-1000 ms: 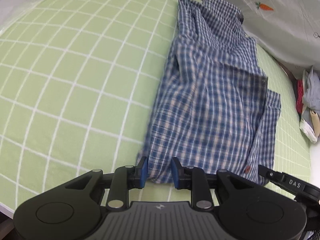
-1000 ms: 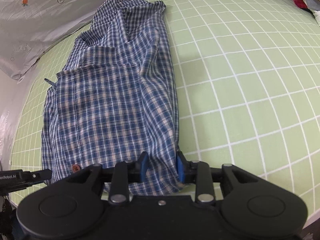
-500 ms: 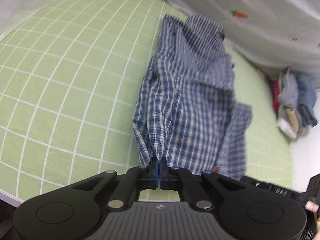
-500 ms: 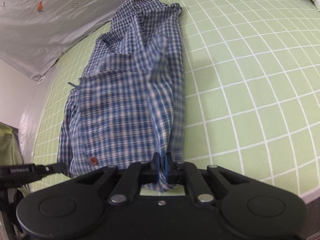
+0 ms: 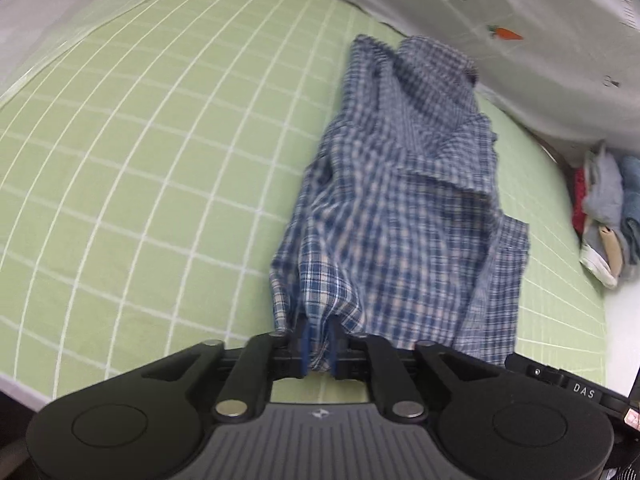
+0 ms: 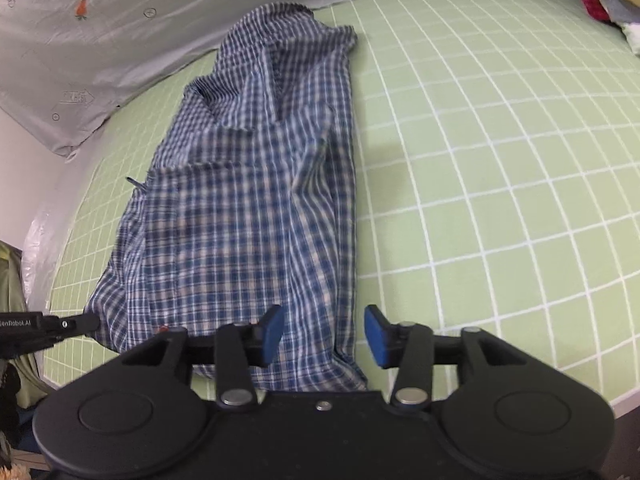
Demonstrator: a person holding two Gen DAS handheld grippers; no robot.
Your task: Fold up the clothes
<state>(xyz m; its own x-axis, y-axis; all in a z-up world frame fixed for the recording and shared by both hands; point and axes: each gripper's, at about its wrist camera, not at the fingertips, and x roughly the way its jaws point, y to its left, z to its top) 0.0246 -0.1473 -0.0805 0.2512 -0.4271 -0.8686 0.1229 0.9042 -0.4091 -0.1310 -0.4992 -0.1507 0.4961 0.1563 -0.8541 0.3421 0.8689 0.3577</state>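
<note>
- A blue checked shirt point(image 5: 400, 216) lies lengthwise on a green sheet point(image 5: 140, 160) with white grid lines, its collar at the far end against a pale grey cover point(image 5: 520, 40) printed with small carrots.
- Away from the shirt, wide bare sheet stretches to the sheet's edges on both long sides; the grey cover closes off the far end just past the collar.
- Only the left wrist view shows a heap of clothes point(image 5: 608, 216) well to the right of the shirt, at the sheet's far corner.
- Only the right wrist view shows a red-brown button point(image 6: 163, 327) near the shirt's near hem, and the shirt's right edge lying flat.
- The left gripper point(image 5: 319, 344) is at the shirt's near left corner; its blue pads have a bunched tuck of cloth pressed between them, lifted off the sheet, and the jaws are opening.
- The right gripper point(image 6: 324, 336) stands over the shirt's near right corner with its jaws apart and opening; cloth lies between and under the pads, neither pad pressing on it.
</note>
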